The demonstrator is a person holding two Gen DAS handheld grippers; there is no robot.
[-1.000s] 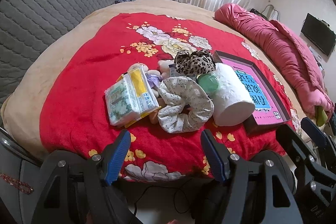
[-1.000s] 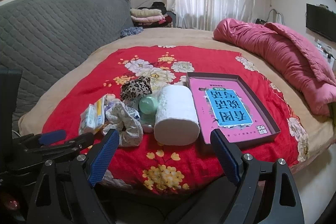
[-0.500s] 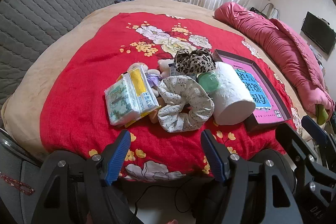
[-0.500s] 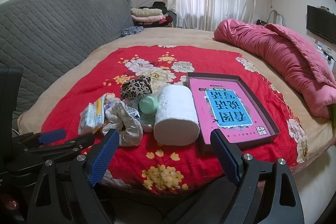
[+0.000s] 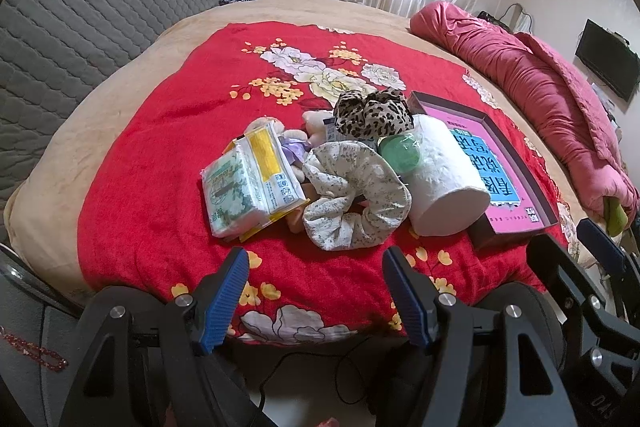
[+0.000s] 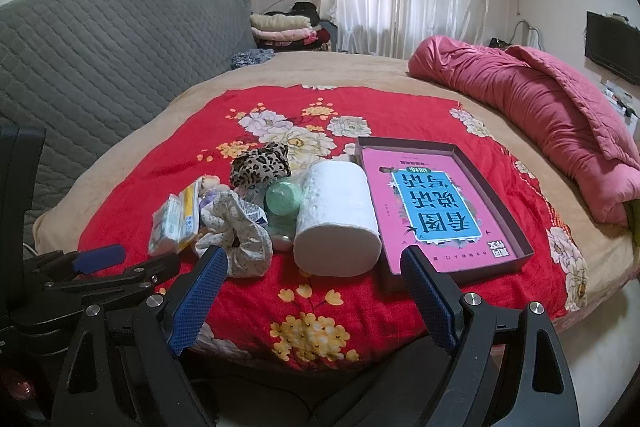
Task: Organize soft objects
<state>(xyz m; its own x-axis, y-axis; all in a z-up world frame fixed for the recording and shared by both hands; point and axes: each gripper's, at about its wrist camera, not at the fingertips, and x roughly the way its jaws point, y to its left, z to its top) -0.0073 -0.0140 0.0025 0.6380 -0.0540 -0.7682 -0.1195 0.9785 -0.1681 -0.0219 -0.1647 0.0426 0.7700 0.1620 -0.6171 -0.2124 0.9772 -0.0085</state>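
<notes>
A heap of soft things lies on a red flowered blanket (image 5: pixel 160 155): tissue packs (image 5: pixel 248 183) (image 6: pixel 176 223), a pale flowered scrunchie (image 5: pixel 352 195) (image 6: pixel 240 239), a leopard scrunchie (image 5: pixel 372 115) (image 6: pixel 260 165), a green round item (image 5: pixel 400 155) (image 6: pixel 282 199) and a white paper roll (image 5: pixel 444 179) (image 6: pixel 338 215). Right of them sits a shallow dark box with a pink lining (image 5: pixel 496 167) (image 6: pixel 436 211). My left gripper (image 5: pixel 316 267) hangs open, short of the heap, holding nothing. My right gripper (image 6: pixel 314 265) is open too, near the blanket's front edge, below the roll.
A rolled pink quilt (image 6: pixel 540 95) lies along the right side of the bed. A grey quilted headboard (image 6: pixel 100 59) rises at left, folded clothes (image 6: pixel 284 29) at the back. The left gripper's body (image 6: pixel 96 263) shows at lower left in the right wrist view.
</notes>
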